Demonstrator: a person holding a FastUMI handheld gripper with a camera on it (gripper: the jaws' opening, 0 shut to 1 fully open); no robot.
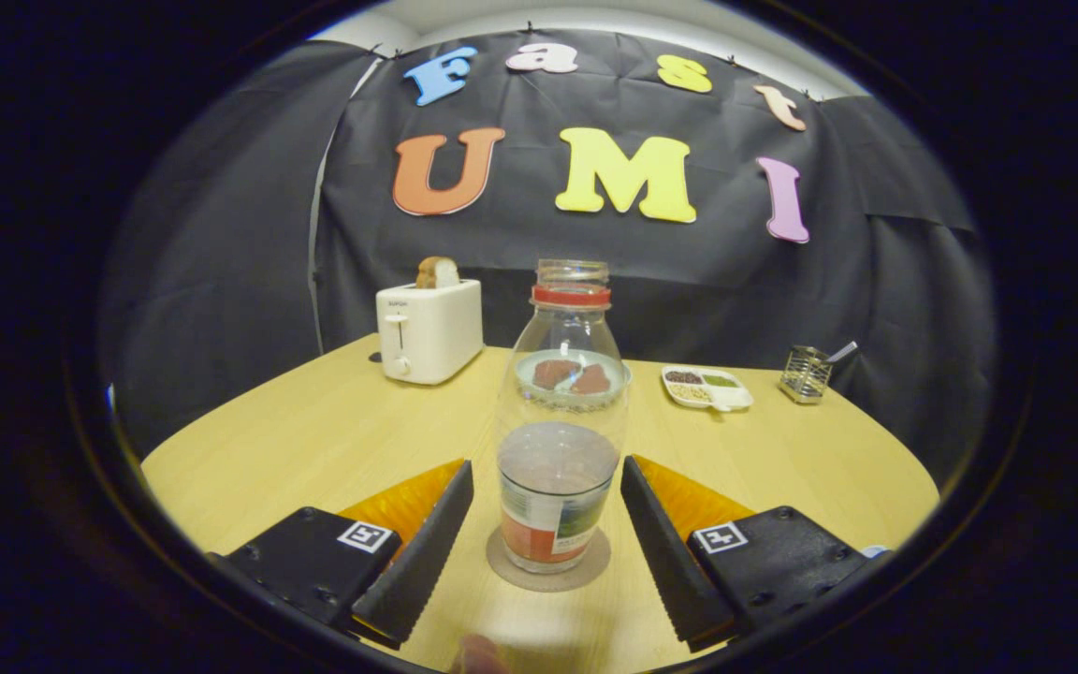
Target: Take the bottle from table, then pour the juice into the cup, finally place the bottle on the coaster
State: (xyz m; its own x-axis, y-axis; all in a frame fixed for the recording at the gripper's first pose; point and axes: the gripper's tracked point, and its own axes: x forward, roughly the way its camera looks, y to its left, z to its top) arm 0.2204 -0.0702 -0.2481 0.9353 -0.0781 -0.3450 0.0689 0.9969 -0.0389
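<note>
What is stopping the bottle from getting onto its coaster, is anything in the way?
Nothing visible. The bottle already stands upright on the coaster, between the fingers of the open gripper, which do not touch it. The plate, the toaster and the tray sit well beyond.

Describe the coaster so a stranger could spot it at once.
On the wooden table, look between the open fingers of the hand-held gripper. The clear bottle stands on the coaster, a flat, round, brownish disc, the only thing lying under the bottle.

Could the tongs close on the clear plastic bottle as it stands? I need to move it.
Probably yes: the clear plastic bottle stands upright between the open tongs, on the round coaster, with nothing between.
</note>
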